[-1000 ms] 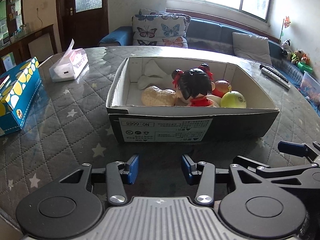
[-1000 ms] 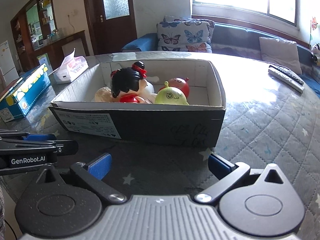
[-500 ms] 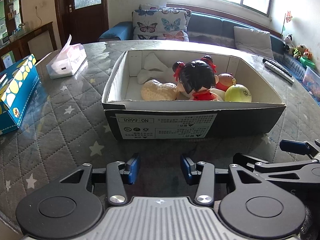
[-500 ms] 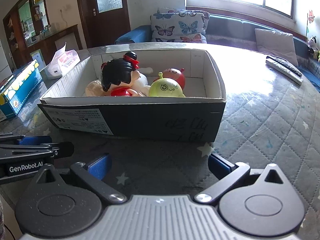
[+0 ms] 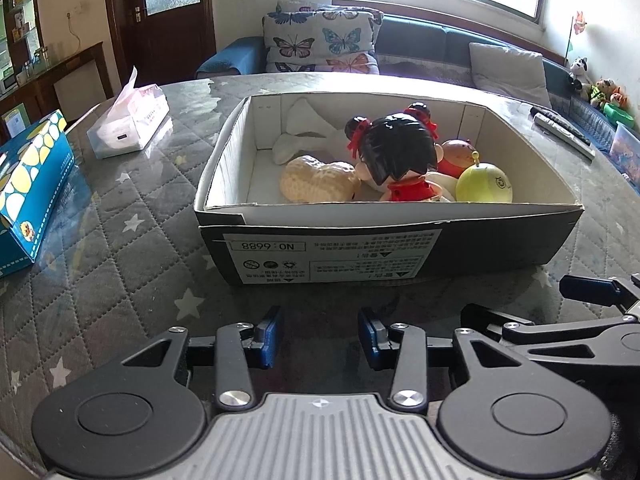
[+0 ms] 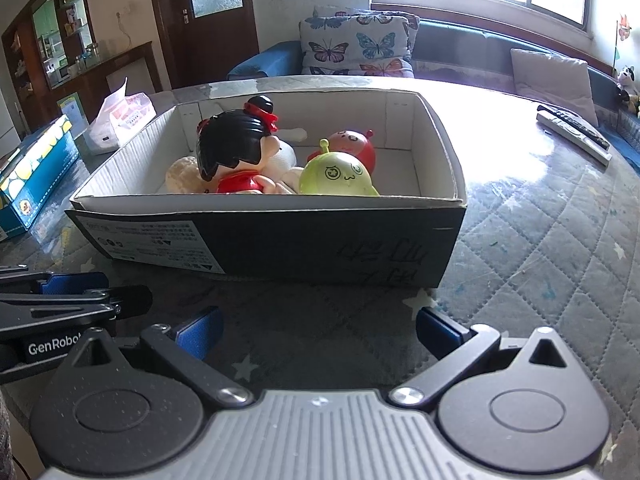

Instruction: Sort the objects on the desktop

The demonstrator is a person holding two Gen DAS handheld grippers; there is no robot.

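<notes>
On a round table (image 5: pixel 120 248) covered with a grey quilted cloth printed with stars, a scene is shown from two gripper cameras. At the far left edge, a blue tissue box (image 5: pixel 28 184) with yellow ovals is seen, and just beyond it a soft white tissue pack (image 5: pixel 128 128). At the centre, an open cardboard box (image 5: pixel 400 248) is set, its long axis running left to right across both views, its labelled long side facing the cameras. Inside it, from left to right, a white plush piece (image 5: pixel 304 128), a tan peanut-shaped toy (image 5: pixel 318 182), a doll (image 5: pixel 394 160) with black hair and red bows, a red round toy (image 5: pixel 460 158) and a yellow-green round toy (image 5: pixel 484 184) are packed close together. The doll is leaned over, with its head tipped toward the peanut toy. At the far right, two remote controls (image 5: pixel 560 128) are laid near the table edge.

Below the box, both tools are tilted downward over the cloth. The left gripper (image 5: pixel 318 334) has just been narrowing, though a gap is kept between its blue pads and nothing is gripped. The right gripper (image 6: pixel 318 330) is spread wide and is likewise empty.
</notes>
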